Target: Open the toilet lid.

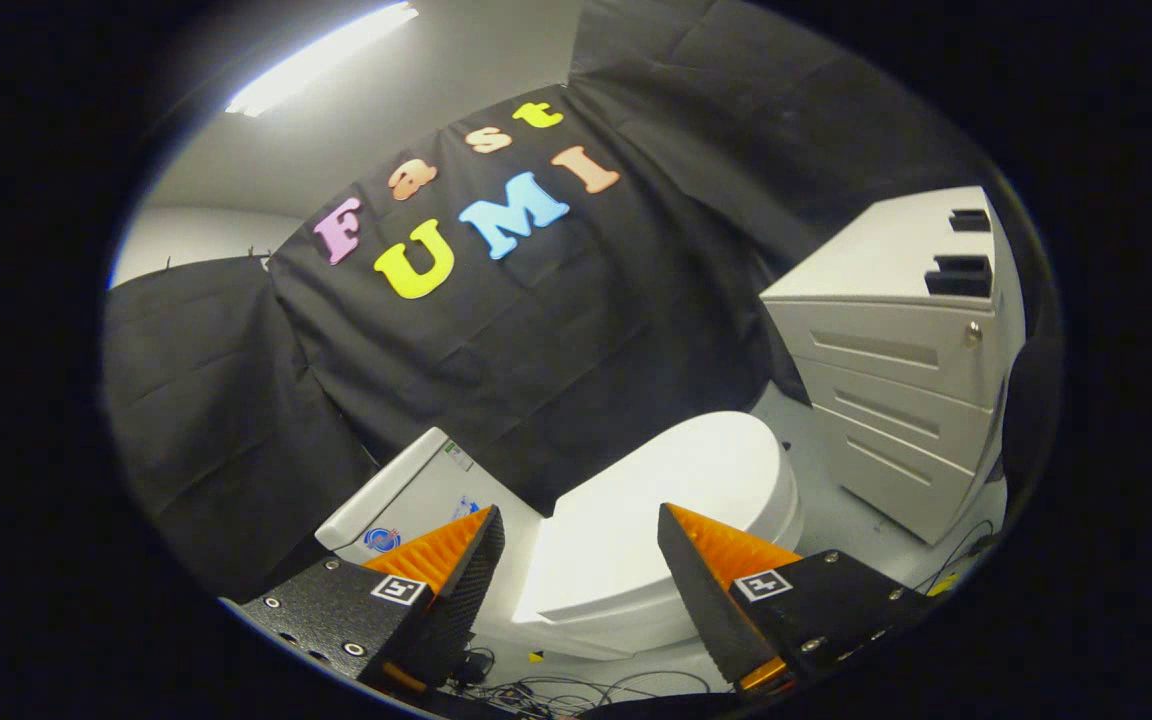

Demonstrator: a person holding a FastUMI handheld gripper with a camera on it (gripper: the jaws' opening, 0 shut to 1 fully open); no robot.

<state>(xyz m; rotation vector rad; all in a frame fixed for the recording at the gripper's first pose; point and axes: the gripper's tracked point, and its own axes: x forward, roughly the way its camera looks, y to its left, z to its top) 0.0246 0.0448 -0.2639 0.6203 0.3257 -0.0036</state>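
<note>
**A:** So where's everything sitting at this point?

**B:** The claw (581, 560) is spread wide, nothing between the fingers, hanging in the air above the toilet (656, 600). The lid (676, 490) is down flat, closed, just ahead of and below the fingertips. The tank (416, 490) is off to the left, backed against the black cloth wall.

**A:** How would you go at the lid?

**B:** I'd say aim for the rounded front edge, the end far from the tank, since the hinge looks to be on the tank side. Get one finger under the lip, or pinch the rim, then swing it up in an arc toward the tank rather than pulling straight up. The lid looks smooth and glossy, so a shallow grip could slip off.

**A:** Room to move?

**B:** Decent. A drawer cabinet (896, 400) stands to the right of the toilet with a strip of floor (836, 510) between them, so keep clear of its corner. Cables (556, 690) lie on the floor below the claw. The cloth hangs close behind, so the lid may brush it.
</note>
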